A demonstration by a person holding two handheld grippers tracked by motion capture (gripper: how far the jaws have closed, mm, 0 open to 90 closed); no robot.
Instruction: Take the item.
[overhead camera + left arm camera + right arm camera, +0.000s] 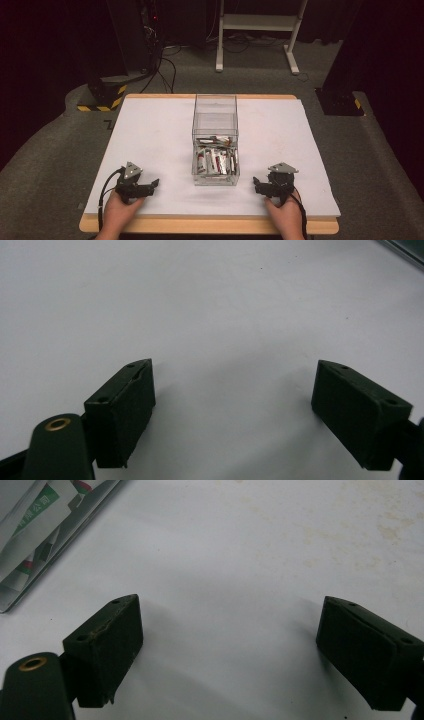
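Right now both your left gripper (pixel 153 184) and right gripper (pixel 256 182) rest with jaws apart and empty on the white table (pixel 150 135). Between them sits the clear box (pixel 215 145) of sachets (pixel 216 161); bring one gripper in from above and pinch a single sachet.

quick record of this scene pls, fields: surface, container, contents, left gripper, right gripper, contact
surface: white table top with a wooden edge
container: clear box, mid-table, between the two grippers
contents: small white packets with red and green print, piled in the near part of the box
left gripper: resting on the table near its front edge, jaws open, nothing between them
right gripper: resting on the table near its front edge, jaws open, nothing between them
contact: neither gripper touches the box or the packets
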